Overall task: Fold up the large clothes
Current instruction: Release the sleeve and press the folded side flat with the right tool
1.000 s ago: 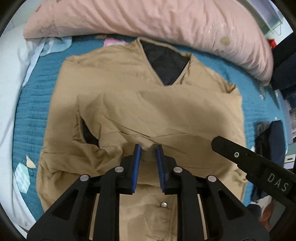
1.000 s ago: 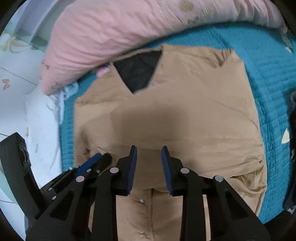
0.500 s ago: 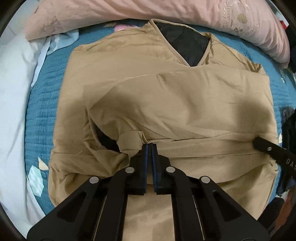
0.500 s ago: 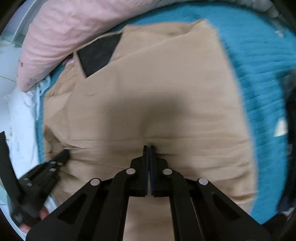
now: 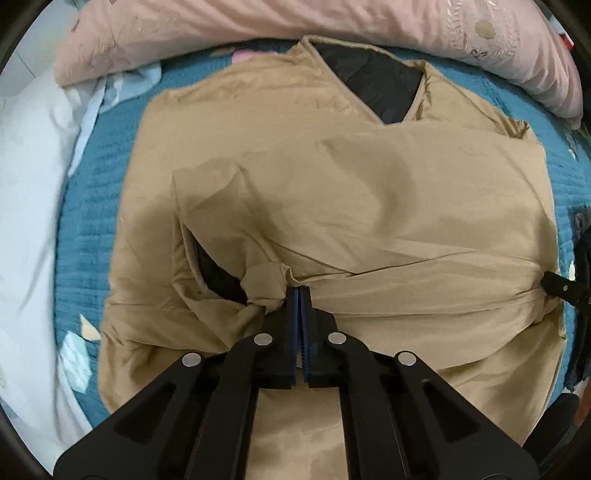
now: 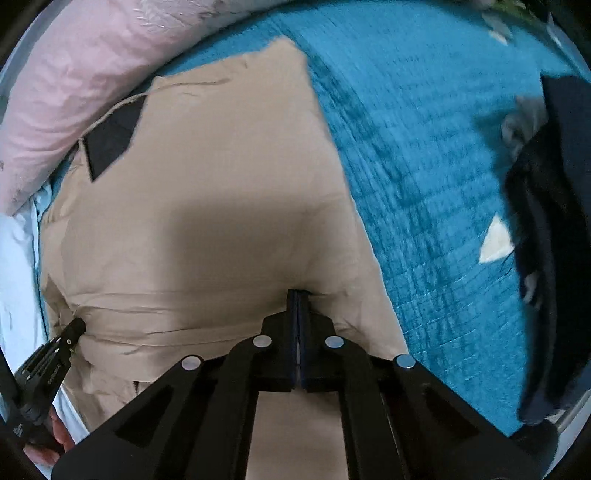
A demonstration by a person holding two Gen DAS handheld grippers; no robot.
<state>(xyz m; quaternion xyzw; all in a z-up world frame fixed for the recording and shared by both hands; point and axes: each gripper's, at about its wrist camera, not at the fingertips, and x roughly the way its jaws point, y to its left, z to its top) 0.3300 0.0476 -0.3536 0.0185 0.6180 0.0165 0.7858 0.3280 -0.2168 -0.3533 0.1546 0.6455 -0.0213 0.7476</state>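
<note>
A tan jacket point(image 5: 369, 206) with black lining point(image 5: 373, 85) at its neck lies spread on a teal blanket point(image 5: 85, 236). Its lower part is bunched into a cross-wise fold. My left gripper point(image 5: 299, 290) is shut on that fold near a dark sleeve opening. In the right wrist view the jacket point(image 6: 221, 184) fills the left half. My right gripper point(image 6: 298, 293) pinches the same fold near the jacket's right edge, its jaws just beginning to open, cloth still between the pads. Each gripper shows in the other's view: the right one point(image 5: 554, 283) and the left one point(image 6: 75, 326).
A long pink pillow point(image 5: 332, 26) runs along the far side of the bed. White bedding point(image 5: 29, 184) lies to the left. Dark clothes point(image 6: 554, 221) are piled at the right on the teal blanket point(image 6: 443, 147). A hand point(image 6: 55, 439) holds the left gripper.
Both grippers went from open above the jacket to shut on its fold. The right gripper moved right and down toward the jacket's right edge. The fold has bunched up.
</note>
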